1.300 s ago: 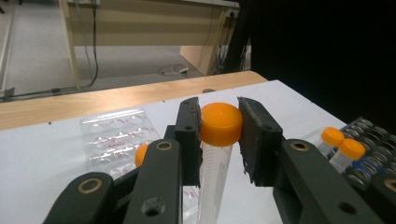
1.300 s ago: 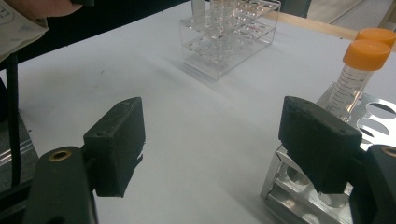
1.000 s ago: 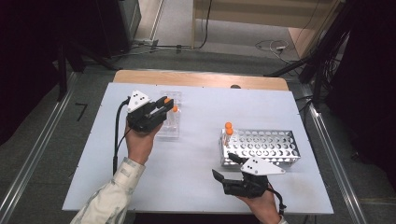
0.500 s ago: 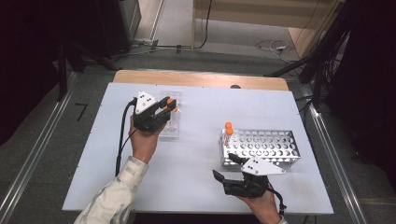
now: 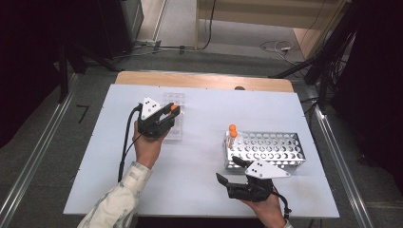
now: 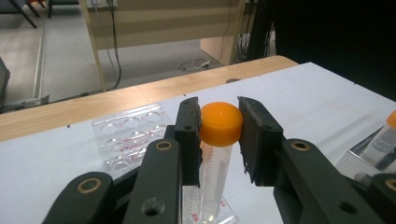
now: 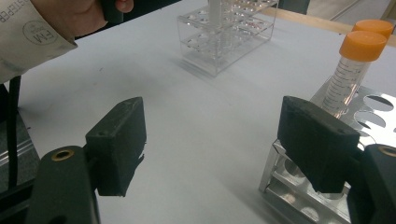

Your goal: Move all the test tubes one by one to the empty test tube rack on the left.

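Left gripper [image 6: 219, 128] pinched an orange-capped tube [image 6: 220, 125] (upright) over the clear rack [image 6: 126, 135]; right gripper [image 7: 219, 144] hung spread above the counter [image 7: 201, 140].

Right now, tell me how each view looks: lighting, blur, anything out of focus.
High view: the white table is evenly lit, the room around it dark, fine detail soft. Left gripper view: the orange-capped tube is sharp, the near jaws slightly soft. Right gripper view: the black jaws sit dark and blurred in front, the clear rack looks hazy, and faint shadows lie on the table.
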`<state>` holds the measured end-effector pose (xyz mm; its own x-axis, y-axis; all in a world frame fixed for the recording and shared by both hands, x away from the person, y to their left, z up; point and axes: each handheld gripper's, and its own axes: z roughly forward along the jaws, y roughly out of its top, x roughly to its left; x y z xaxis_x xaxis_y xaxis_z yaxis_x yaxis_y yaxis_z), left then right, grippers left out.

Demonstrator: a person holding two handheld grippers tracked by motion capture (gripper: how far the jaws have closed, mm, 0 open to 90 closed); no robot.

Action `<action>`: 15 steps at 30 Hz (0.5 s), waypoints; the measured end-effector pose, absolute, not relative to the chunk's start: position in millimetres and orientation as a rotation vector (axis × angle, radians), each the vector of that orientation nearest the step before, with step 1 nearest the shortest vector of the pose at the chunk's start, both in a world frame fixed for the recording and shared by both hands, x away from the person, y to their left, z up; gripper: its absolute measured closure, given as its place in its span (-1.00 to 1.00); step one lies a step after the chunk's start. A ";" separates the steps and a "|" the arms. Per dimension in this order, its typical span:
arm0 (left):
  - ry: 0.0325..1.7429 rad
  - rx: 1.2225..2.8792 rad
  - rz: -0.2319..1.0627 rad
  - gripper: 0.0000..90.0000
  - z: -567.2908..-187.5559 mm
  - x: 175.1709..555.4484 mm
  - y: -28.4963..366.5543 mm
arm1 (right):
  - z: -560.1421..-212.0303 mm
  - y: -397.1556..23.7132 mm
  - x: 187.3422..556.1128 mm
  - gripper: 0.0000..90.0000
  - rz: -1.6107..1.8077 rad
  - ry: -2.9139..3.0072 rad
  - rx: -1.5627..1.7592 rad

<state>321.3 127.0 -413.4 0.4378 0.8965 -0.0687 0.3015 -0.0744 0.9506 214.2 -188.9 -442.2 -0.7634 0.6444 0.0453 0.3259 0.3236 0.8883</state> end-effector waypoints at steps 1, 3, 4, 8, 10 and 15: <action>1.070 1.622 0.692 0.56 -413.8 321.3 127.0 | -442.3 -188.8 214.3 -0.51 1.415 2.278 0.869; 1.069 1.623 0.691 0.55 -414.2 321.5 126.4 | -442.5 -188.6 214.2 -0.51 1.415 2.279 0.870; 1.068 1.623 0.692 0.54 -414.3 321.4 126.3 | -442.5 -188.5 214.2 -0.51 1.414 2.279 0.871; 1.072 1.620 0.689 0.48 -413.9 321.0 126.3 | -442.6 -188.6 214.2 -0.51 1.414 2.279 0.873; 1.068 1.624 0.691 0.45 -413.4 320.2 126.6 | -442.9 -188.4 214.2 -0.51 1.413 2.279 0.876; 1.062 1.618 0.681 0.41 -411.7 317.2 127.1 | -443.3 -188.0 214.2 -0.51 1.411 2.281 0.874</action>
